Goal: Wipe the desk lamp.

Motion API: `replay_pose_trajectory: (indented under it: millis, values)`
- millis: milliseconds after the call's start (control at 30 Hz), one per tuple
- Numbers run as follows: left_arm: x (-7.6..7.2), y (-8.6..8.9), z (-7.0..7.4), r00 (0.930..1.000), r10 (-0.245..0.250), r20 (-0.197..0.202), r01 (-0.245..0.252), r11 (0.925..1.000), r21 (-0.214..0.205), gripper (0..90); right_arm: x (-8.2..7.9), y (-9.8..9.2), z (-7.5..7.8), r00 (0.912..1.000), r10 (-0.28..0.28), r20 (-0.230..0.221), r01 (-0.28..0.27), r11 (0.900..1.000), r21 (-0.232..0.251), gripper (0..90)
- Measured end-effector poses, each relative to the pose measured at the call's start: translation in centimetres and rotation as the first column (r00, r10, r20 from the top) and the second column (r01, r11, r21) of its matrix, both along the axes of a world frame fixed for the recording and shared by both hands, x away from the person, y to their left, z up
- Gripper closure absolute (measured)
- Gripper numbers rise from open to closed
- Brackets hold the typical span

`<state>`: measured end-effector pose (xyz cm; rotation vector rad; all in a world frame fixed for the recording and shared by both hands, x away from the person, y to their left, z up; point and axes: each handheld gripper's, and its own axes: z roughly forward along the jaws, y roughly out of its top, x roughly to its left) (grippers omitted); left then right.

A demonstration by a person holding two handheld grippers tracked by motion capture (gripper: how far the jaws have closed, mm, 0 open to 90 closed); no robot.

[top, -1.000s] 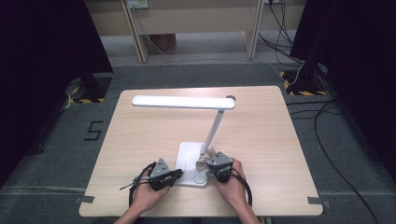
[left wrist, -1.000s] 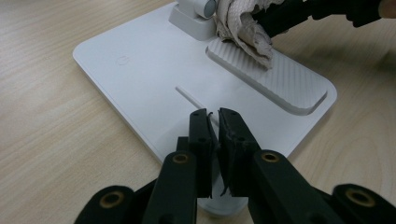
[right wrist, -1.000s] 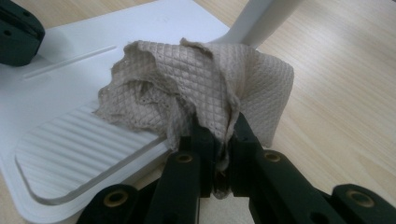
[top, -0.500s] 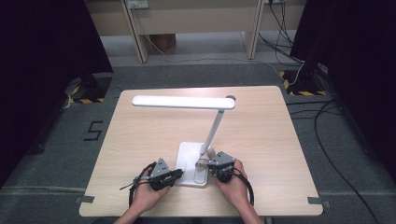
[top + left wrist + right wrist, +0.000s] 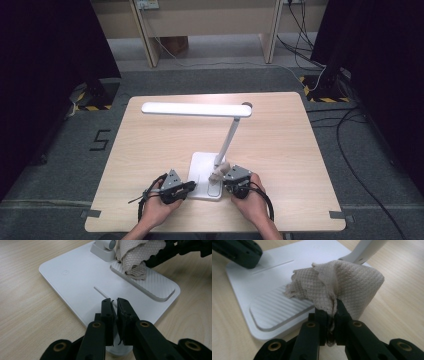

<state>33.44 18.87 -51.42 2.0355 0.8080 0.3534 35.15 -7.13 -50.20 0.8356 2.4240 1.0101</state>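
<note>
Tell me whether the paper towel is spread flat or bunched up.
Bunched up: the paper towel is crumpled into folds, pinched in the right gripper over the lamp base.

A light wooden table [image 5: 300, 150] with rounded corners stands in the middle of the frame on grey carpet [image 5: 210, 80]. Grey tape tabs [image 5: 90, 214] sit at its near corners, lower left and lower right. A black figure "5" [image 5: 100, 140] is marked on the floor at centre left. Black curtains [image 5: 45, 60] close off the left and right sides. Black-and-yellow hazard tape [image 5: 325, 95] lies at the foot of each curtain. Along the top runs pale wooden furniture with upright legs [image 5: 270, 35], a socket [image 5: 148, 5] at upper left. Black cables [image 5: 360, 145] trail across the floor at right. The light is even and soft.
</note>
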Motion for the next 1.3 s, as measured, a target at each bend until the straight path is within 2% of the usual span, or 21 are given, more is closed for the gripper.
replay_pose_trajectory:
  millis: [100,333,600,733,1100,1300]
  values:
    - [0.0,0.0,0.0,1.0000,0.000,0.000,0.000,1.0000,0.000,82.8,-0.4,0.0,0.0,0.9996,0.026,-0.010,-0.026,0.9997,-0.001,84.9]
    - [0.0,0.0,0.0,1.0000,0.001,0.001,-0.001,1.0000,-0.001,82.8,-0.7,0.0,0.0,0.9993,0.035,-0.015,-0.035,0.9994,0.002,84.9]
    - [0.0,0.0,0.0,1.0000,0.000,0.001,0.000,1.0000,0.000,82.8,-1.2,0.0,0.2,0.9973,0.062,-0.040,-0.062,0.9981,-0.005,84.9]
    - [0.0,0.0,0.0,1.0000,0.000,0.001,0.000,1.0000,0.000,82.9,-1.3,-0.2,0.3,0.9957,0.075,-0.055,-0.075,0.9972,0.007,84.8]
    - [0.0,0.0,0.0,1.0000,0.001,0.001,-0.001,1.0000,0.000,82.8,-1.8,-0.2,0.6,0.9876,0.123,-0.096,-0.125,0.9922,-0.005,84.7]
    - [0.0,0.0,0.0,1.0000,0.001,0.001,-0.001,1.0000,0.000,82.8,-2.2,-0.1,1.0,0.9783,0.162,-0.130,-0.166,0.9859,-0.023,84.7]
